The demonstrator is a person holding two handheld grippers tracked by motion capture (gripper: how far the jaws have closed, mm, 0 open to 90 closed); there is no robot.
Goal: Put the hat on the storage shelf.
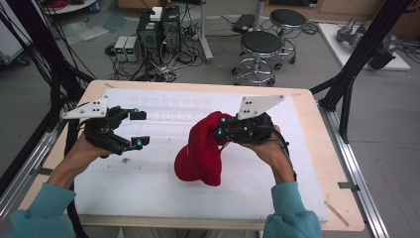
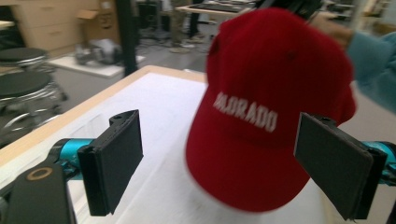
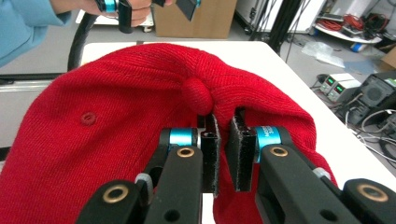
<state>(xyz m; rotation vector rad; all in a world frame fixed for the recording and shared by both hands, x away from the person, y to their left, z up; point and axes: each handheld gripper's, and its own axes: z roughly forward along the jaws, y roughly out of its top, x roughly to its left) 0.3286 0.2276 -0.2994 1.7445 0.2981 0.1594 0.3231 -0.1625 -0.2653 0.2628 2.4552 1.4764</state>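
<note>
- your right claw [image 1: 221, 126] is clamped on the crown of the red cap [image 1: 202, 151], jaws pinching a fold of fabric right next to the top button [image 3: 196, 95]
- the cap hangs from that grip over the middle of the table [image 1: 317, 163], its lower edge looks like it touches or nearly touches the white sheet [image 1: 163, 188], can't tell which
- long axis runs steeply, top end at your claw, bottom end down toward your side and a bit left
- in the left gripper view the front panel with white lettering [image 2: 246, 115] faces your left claw, letters blurry, brim not clear
- your left claw [image 1: 137, 129] is wide open, holding nothing, off to the left and well apart from the cap
- stools [image 1: 260, 55] and some electronics boxes [image 1: 158, 29] sit on the floor past the far edge
</note>
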